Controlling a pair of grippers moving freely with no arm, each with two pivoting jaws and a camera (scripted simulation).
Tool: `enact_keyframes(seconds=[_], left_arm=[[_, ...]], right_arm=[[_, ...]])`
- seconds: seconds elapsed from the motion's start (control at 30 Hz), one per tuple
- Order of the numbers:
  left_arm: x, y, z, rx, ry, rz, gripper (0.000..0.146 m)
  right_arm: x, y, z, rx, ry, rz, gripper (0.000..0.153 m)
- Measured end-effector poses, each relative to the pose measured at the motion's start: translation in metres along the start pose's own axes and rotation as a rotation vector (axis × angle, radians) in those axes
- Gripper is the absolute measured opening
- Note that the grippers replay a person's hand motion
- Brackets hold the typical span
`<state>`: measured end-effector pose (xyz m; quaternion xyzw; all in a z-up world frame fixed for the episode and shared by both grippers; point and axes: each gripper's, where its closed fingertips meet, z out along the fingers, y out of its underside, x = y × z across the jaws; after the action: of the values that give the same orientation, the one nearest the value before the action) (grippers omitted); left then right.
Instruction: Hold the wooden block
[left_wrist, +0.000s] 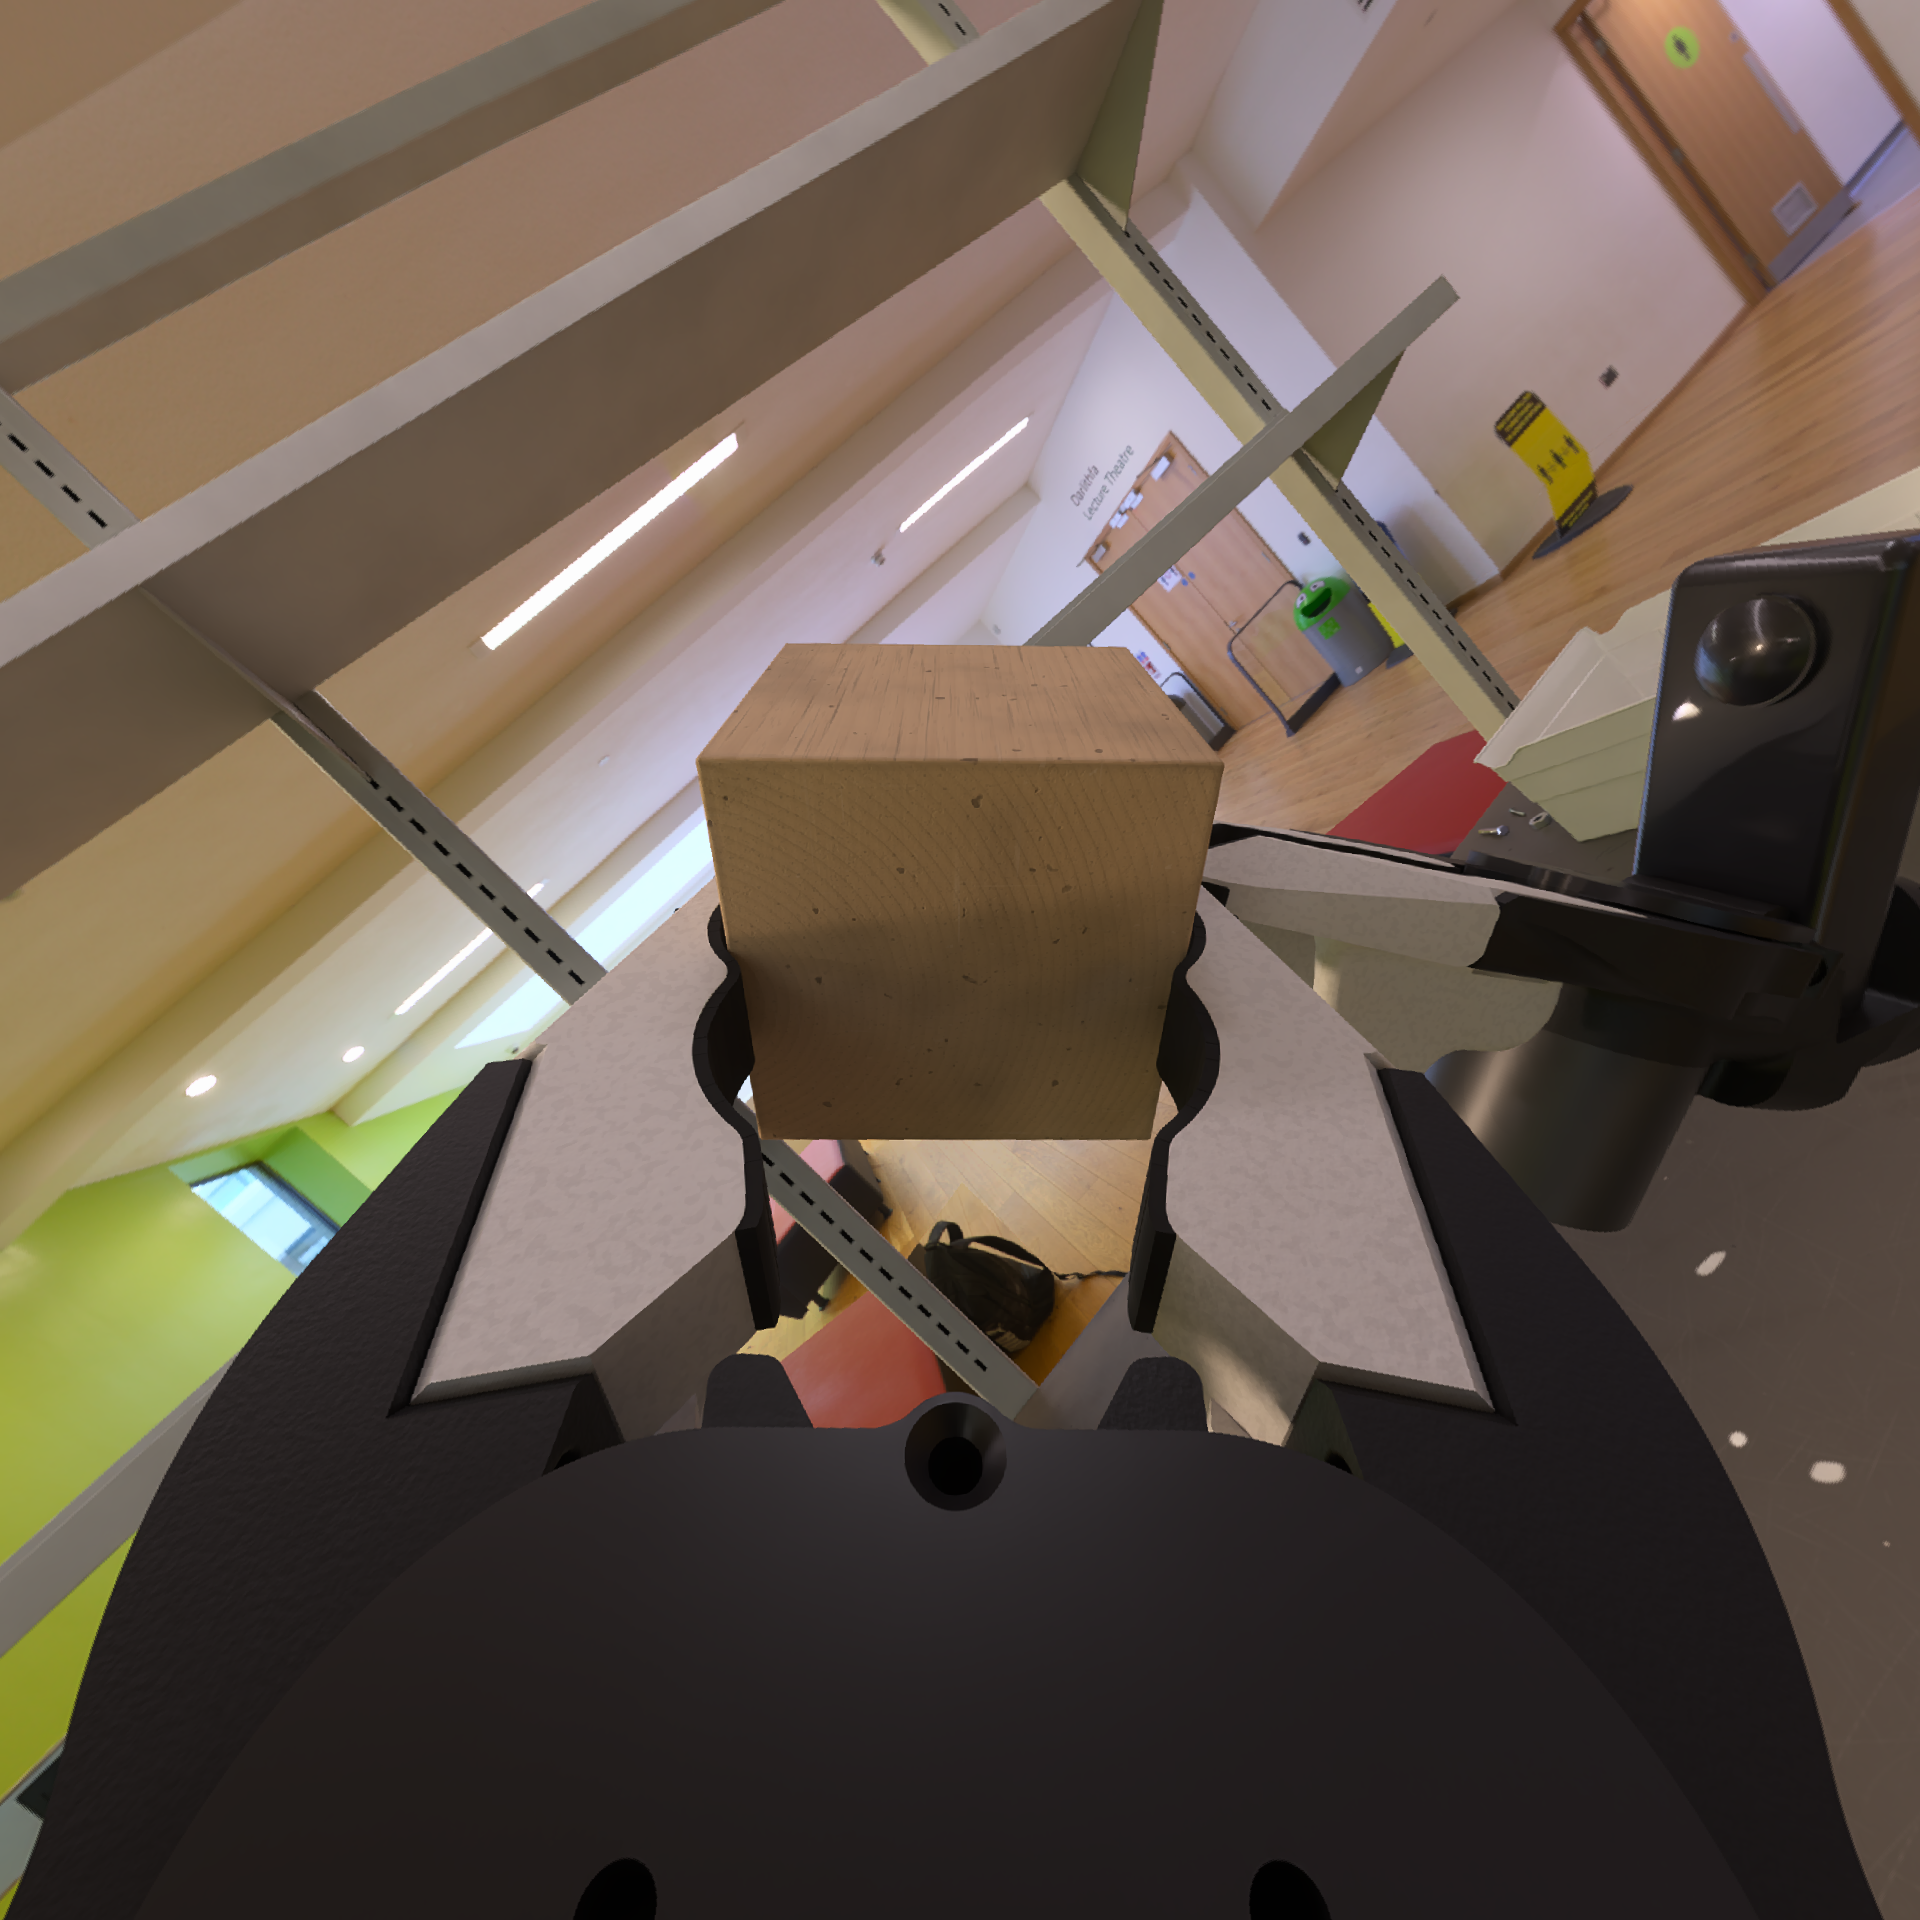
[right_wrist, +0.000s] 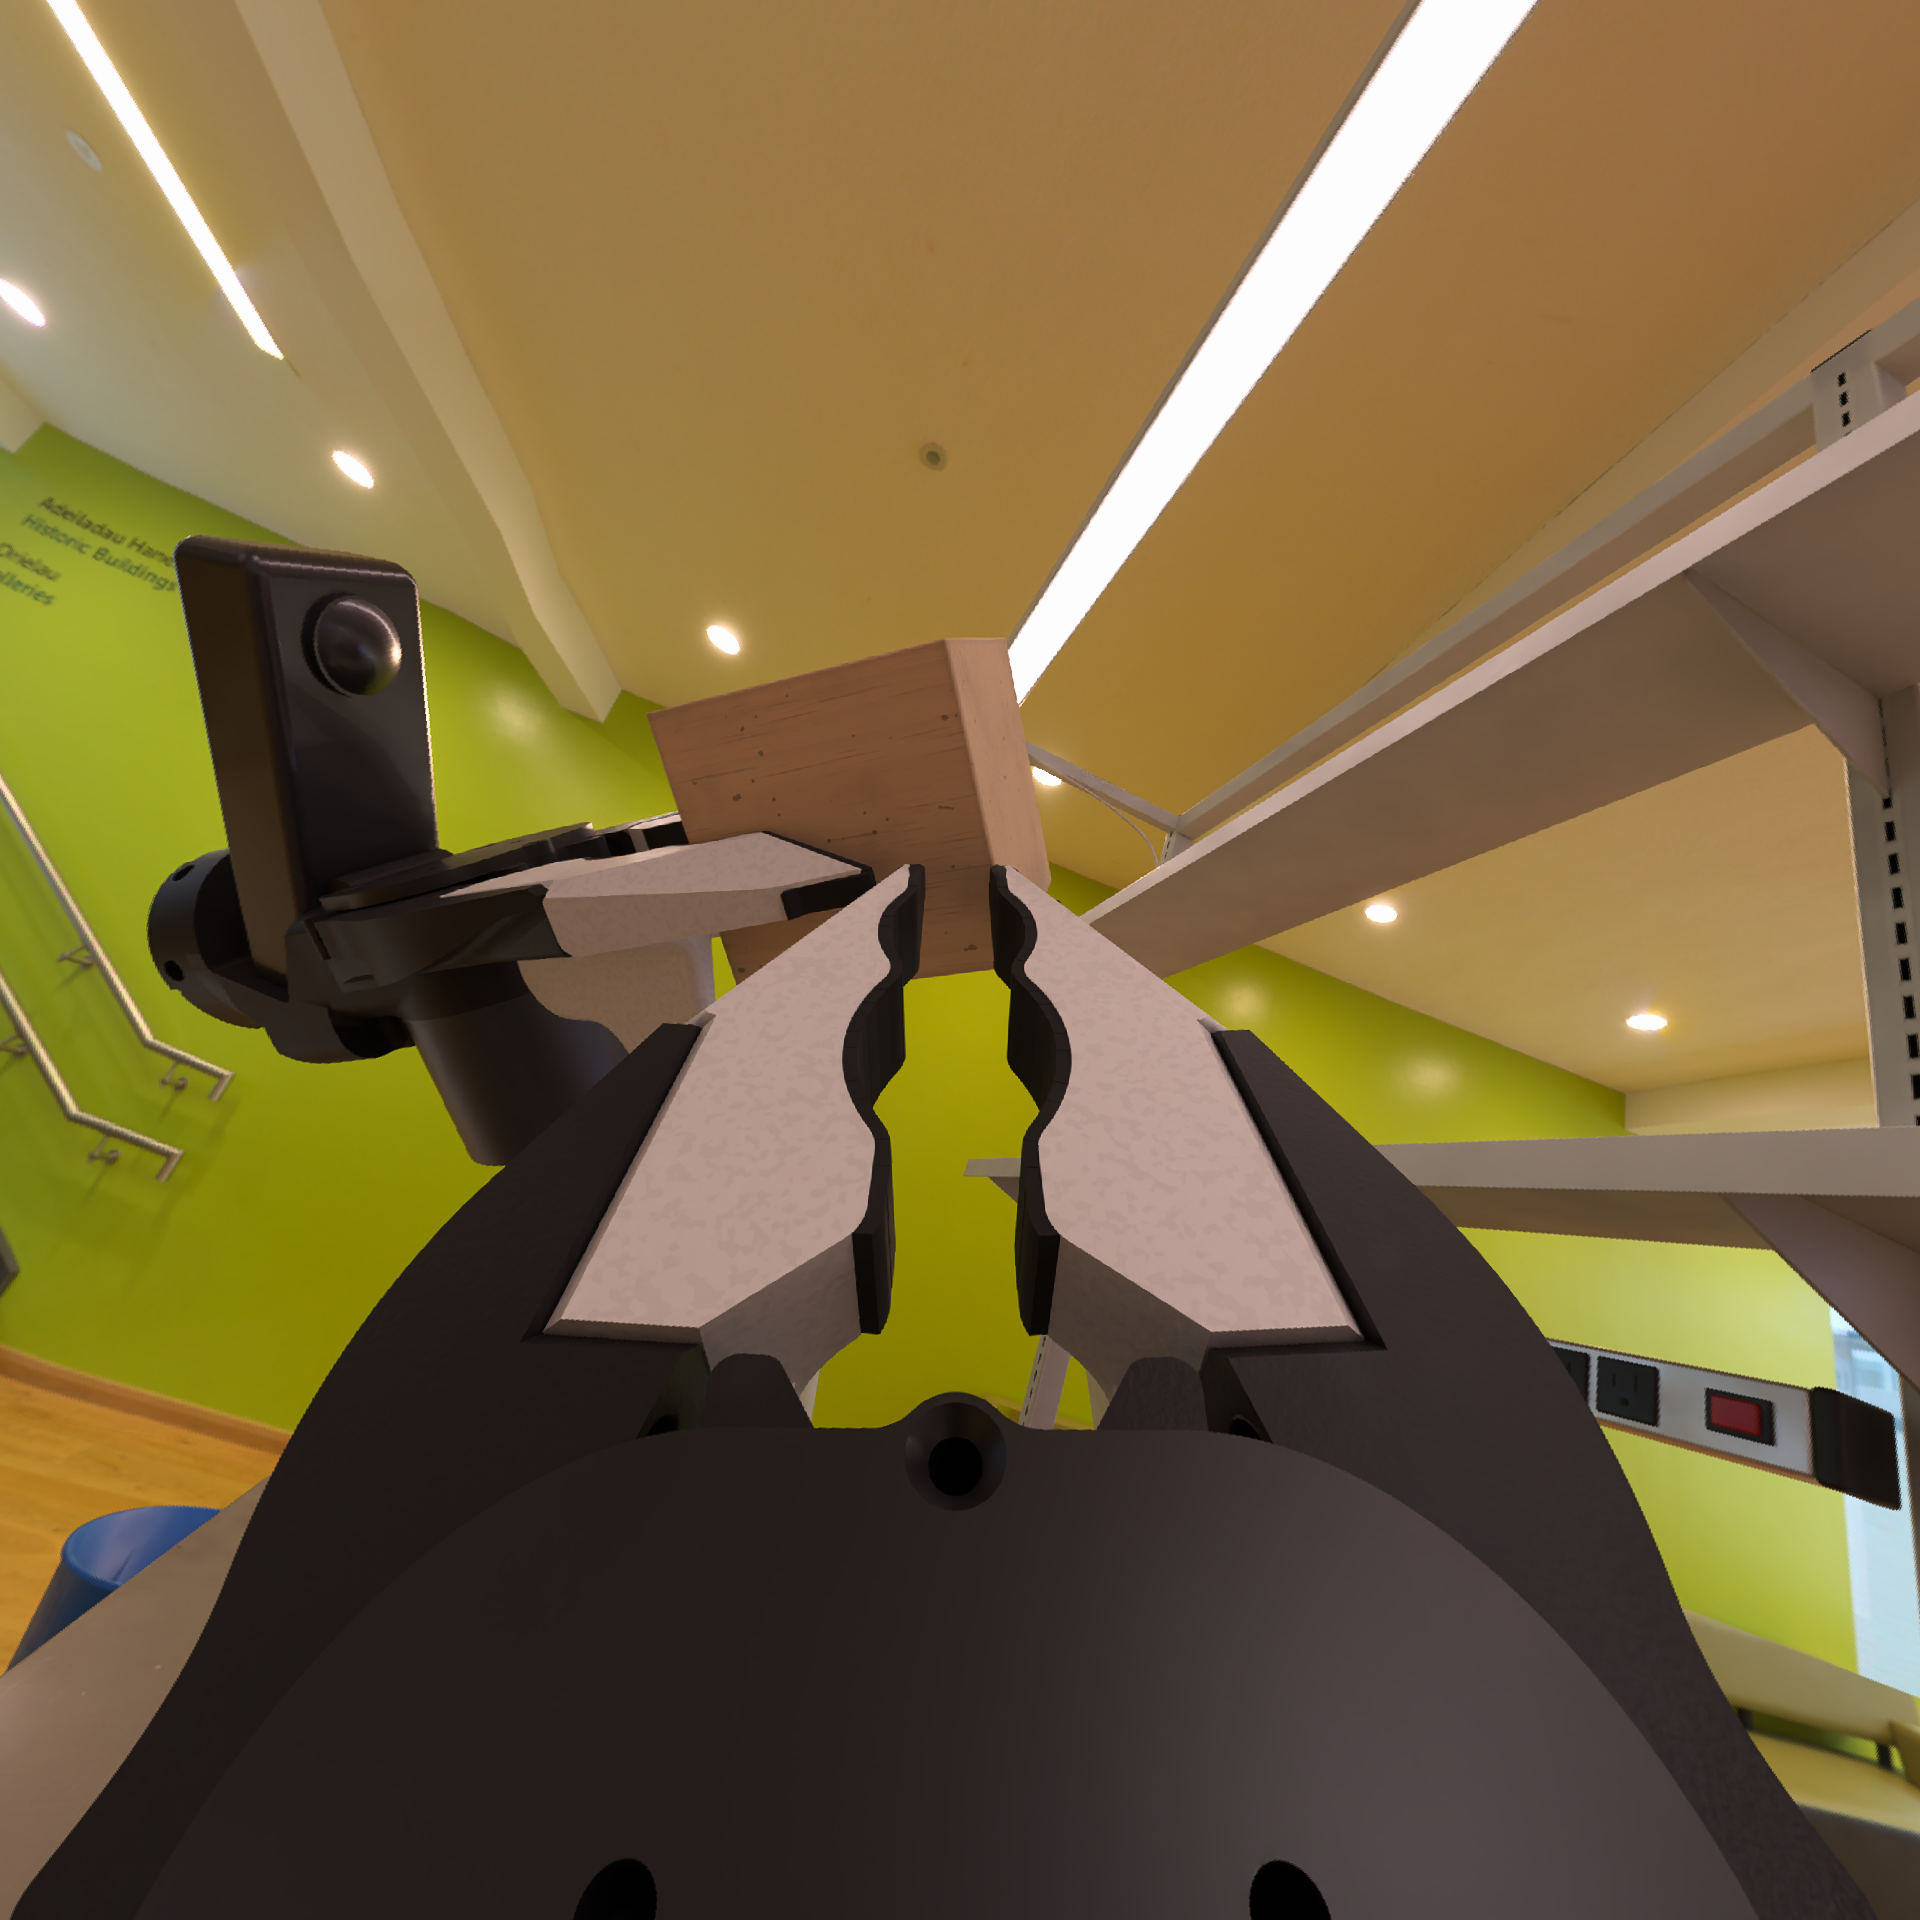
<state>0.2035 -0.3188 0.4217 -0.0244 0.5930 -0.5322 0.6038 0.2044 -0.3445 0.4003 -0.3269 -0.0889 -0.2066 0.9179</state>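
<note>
Basically a tan, speckled wooden block (left_wrist: 956, 935), fine grain lines, clamped between left gripper (left_wrist: 956, 997) fingers; right gripper (right_wrist: 954, 904) tips narrowly pinch its lower corner.

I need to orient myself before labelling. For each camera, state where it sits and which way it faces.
Left wrist view: on the left gripper, tilted up toward the shelves; its fingers clamp the wooden block.
Right wrist view: on the right gripper, aimed up at the ceiling; its fingertips pinch the block's lower corner.
Shared: the block, the shelves, and each other's gripper.
</note>
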Motion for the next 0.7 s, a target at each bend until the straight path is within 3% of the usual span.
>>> enact_keyframes(seconds=[0.47, 0.57, 0.7], left_arm=[[0.0, -0.01, 0.002, -0.026, 0.002, 0.032, 0.078], [0.001, -0.018, -0.002, 0.021, 0.01, 0.031, 0.078], [0.004, -0.022, -0.006, 0.051, -0.006, 0.04, 0.077]], right_arm=[[0.002, -0.009, 0.003, -0.045, -0.021, 0.031, 0.012], [-0.002, -0.013, 0.005, -0.02, -0.046, 0.082, 0.011], [-0.006, -0.017, 0.004, -0.031, -0.071, 0.035, 0.011]])
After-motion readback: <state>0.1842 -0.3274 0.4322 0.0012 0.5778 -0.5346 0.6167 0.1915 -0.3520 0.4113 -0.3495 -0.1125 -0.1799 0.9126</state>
